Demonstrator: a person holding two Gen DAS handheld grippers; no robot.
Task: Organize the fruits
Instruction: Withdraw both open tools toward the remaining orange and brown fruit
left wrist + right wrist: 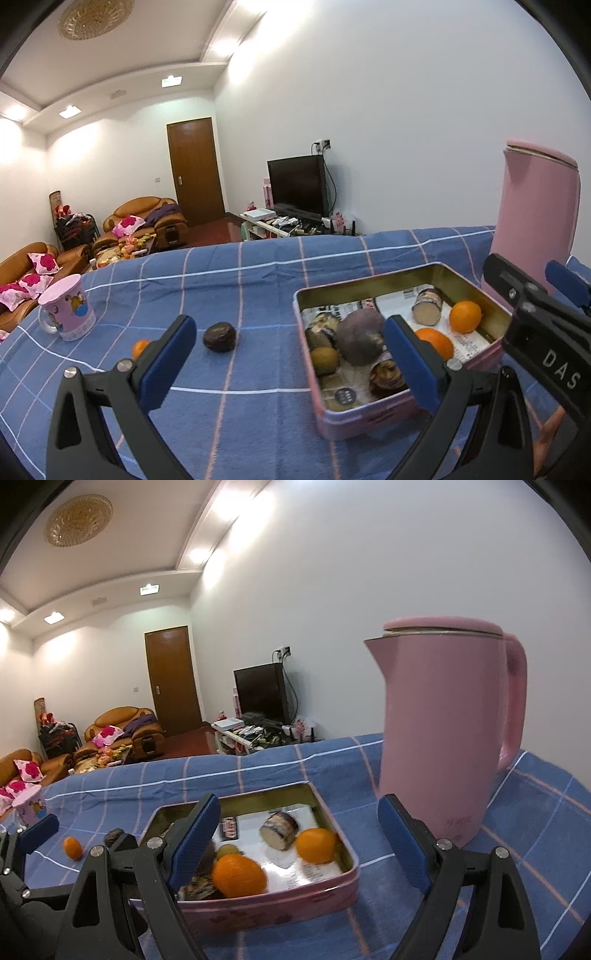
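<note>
A pink tin box (354, 415) (280, 915) lies open on the blue checked cloth. It holds two oranges (464, 316) (316, 844), a large purple fruit (360, 338), kiwis (324, 359) and some cut brown pieces. A dark passion fruit (219, 336) and a small orange (139, 347) (72, 847) lie loose on the cloth left of the tin. My left gripper (291, 360) is open and empty, low over the cloth between the passion fruit and the tin. My right gripper (299, 845) is open and empty, above the tin's near side; it also shows in the left wrist view (532, 280).
A tall pink kettle (443, 731) (535, 221) stands right behind the tin. A pink cartoon mug (68, 312) (31, 806) stands at the cloth's far left. Sofas, a TV and a door lie beyond the table's far edge.
</note>
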